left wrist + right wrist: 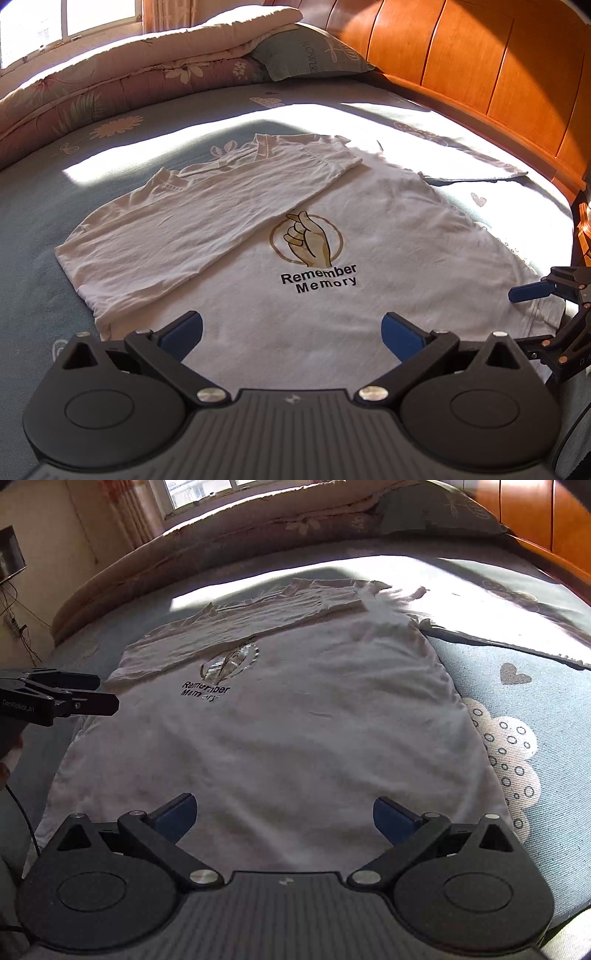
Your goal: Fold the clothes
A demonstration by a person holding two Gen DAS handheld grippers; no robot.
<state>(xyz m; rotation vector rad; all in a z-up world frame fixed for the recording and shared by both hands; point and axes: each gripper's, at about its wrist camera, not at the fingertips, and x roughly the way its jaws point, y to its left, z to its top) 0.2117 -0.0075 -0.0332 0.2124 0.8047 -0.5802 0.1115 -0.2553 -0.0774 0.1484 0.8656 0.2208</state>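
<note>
Obscured and cropped items: bedroom, shirt on bed

T-shirt (258,306): near hem hidden behind the left gripper (291,328) body; the folded-over left side covers part of the hand print (310,240); in the right wrist view that print glares silver and some letters of the wording are lost. Right sleeve (476,173): washed out by sunlight, outline hard to follow. Right gripper (532,291): cut by the left view's right edge, only one blue fingertip clear. Pillow (314,55): lettering partly legible, its far end under the quilt (147,48). Wall object (11,554) at the right view's left edge: cropped, unidentifiable. Window (55,26): overexposed.
</note>
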